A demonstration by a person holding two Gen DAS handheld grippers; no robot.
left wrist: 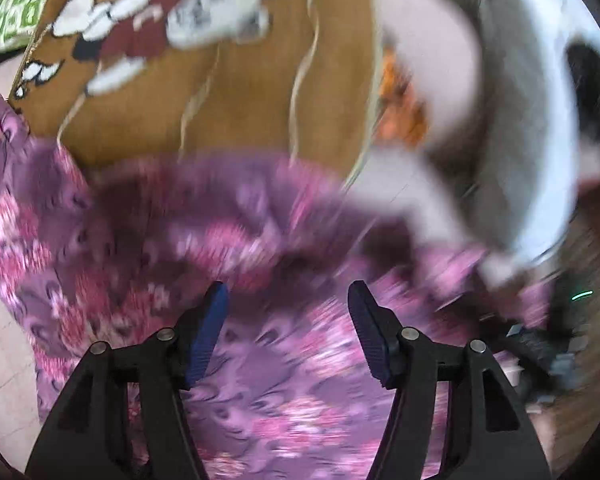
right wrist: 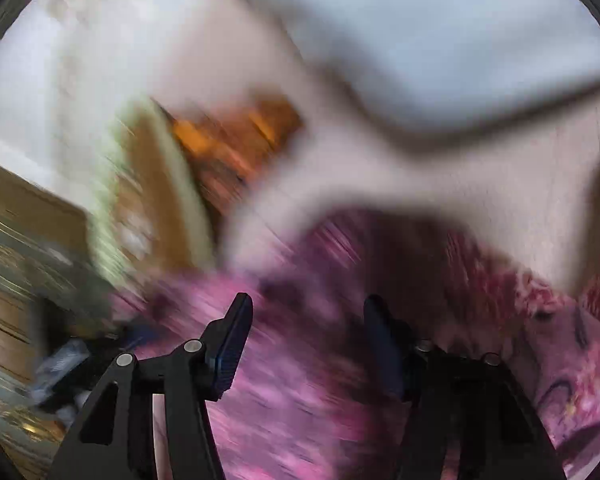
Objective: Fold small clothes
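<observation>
Purple floral garment (left wrist: 148, 240), patterned in pink and magenta, spreads under both of your grippers and fills the lower half of each view; both pictures are smeared, so its folds are hard to read. Beyond it your left camera shows a brown cartoon-print cloth (left wrist: 236, 92), which the right camera catches only as a blurred strip. A pale round tub (left wrist: 540, 128) curves along the right edge of the left view, with pale pink cloth (left wrist: 440, 64) at its rim; whether that cloth lies inside, you cannot tell. Your left gripper (left wrist: 288, 300) has its fingers parted, nothing between them, hanging above the purple fabric. Your right gripper (right wrist: 308, 312) likewise shows its fingers apart, gripping nothing.
</observation>
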